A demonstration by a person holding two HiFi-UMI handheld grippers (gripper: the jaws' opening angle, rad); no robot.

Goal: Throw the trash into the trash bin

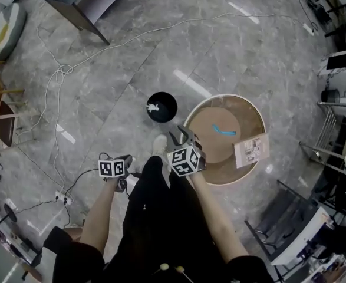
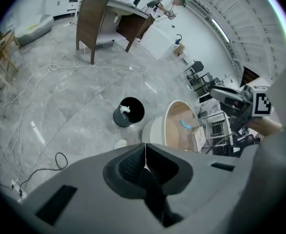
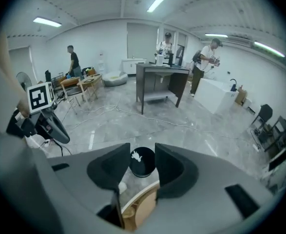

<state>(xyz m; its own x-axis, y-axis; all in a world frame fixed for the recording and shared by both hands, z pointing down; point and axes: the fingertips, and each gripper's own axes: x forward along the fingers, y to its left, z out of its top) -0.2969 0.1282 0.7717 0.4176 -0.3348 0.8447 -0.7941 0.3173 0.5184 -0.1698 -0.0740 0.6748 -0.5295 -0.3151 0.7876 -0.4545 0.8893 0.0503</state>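
round table holds a leaflet, perhaps a manual; white cable crosses floor.

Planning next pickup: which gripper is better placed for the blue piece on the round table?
Likely right gripper: open, beside the table, nearer the blue piece. Left gripper is shut, farther off.

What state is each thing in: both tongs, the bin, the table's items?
Left tongs: shut, empty.
Right tongs: open, empty.
Trash bin: upright, open-topped, white scrap inside.
Blue strip: lying on the round table.
Paper sheet: resting at the table's rim.
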